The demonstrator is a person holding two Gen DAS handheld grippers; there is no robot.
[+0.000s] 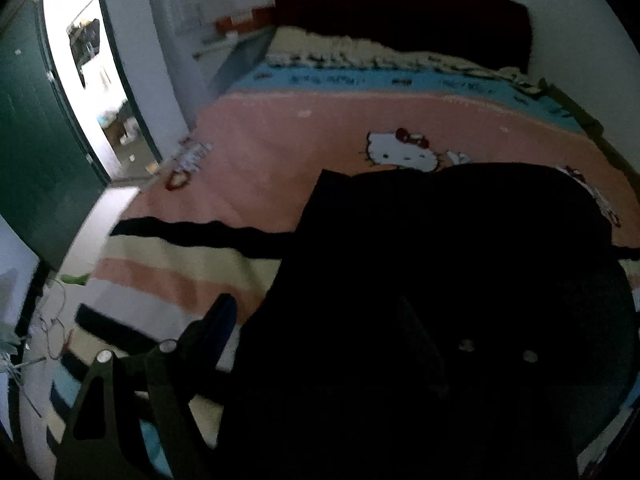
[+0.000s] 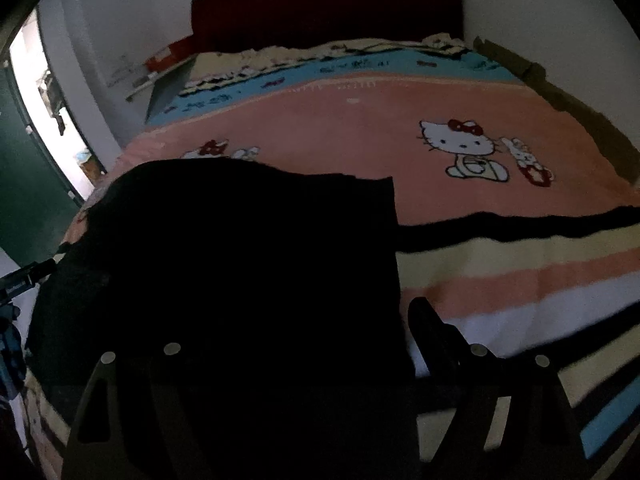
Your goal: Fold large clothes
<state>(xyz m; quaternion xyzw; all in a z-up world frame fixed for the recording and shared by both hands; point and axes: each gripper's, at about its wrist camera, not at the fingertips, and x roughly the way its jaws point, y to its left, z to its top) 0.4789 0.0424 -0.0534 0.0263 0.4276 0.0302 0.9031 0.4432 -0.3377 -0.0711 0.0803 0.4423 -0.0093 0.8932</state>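
On pink bedspread [image 2: 360,136], black garment [image 2: 240,260], both tongs open

Dim and grainy throughout. Blown-out daylight from the open green-framed doorway [image 1: 88,80], far left of the jaws. Black cloth garment [image 1: 460,280] between the jaws crushed to featureless shadow. Heavy fisheye bending and dark vignette at edges; slight blur on the pink cartoon-cat blanket [image 2: 360,120].

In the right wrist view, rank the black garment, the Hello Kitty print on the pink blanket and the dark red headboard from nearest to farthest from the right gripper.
1. Black garment: left of centre, reaching down to the right gripper.
2. Hello Kitty print: right of centre, mid-bed on the pink blanket.
3. Dark red headboard: top, against the wall.
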